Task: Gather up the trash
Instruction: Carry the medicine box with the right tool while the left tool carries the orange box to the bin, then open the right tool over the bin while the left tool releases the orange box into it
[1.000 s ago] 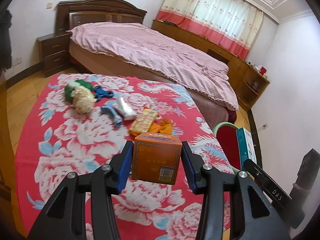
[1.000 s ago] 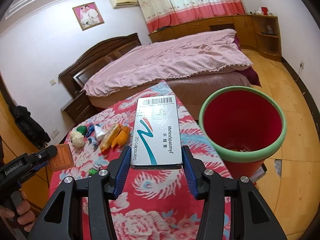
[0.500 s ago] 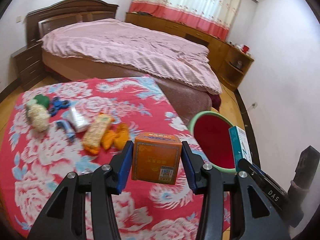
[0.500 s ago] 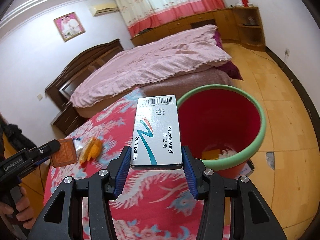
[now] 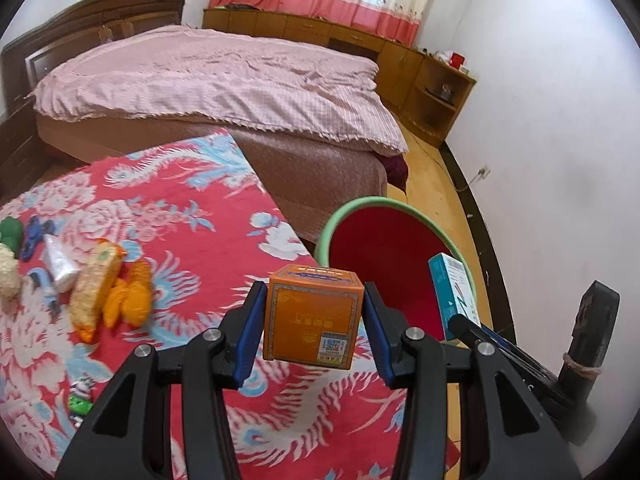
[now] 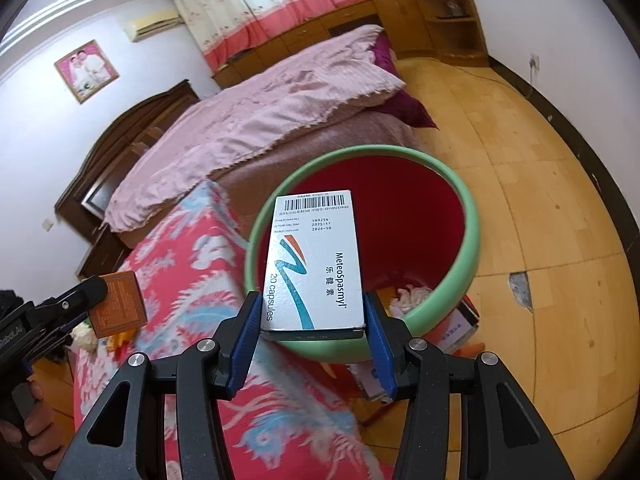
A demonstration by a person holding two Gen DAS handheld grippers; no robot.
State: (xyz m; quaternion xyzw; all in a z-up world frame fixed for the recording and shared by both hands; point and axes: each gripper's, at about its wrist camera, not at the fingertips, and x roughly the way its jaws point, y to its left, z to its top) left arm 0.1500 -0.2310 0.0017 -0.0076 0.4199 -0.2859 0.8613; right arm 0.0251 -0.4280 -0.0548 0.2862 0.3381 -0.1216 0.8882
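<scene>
Glossy cardboard medicine box [image 6: 316,264], matt orange cardboard box [image 5: 314,322], smooth plastic bin [image 6: 468,240], floral cloth tablecloth [image 5: 192,220].

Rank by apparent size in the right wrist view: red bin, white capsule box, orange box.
1. red bin
2. white capsule box, enlarged by nearness to the camera
3. orange box, partly hidden

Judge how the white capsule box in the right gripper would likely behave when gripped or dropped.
The capsule box is thin printed card, so probably light and slightly crushable. Its flat sides sit squarely between the right gripper pads, so it seems unlikely to slip. Being box-shaped, it should land flat, not roll.
</scene>
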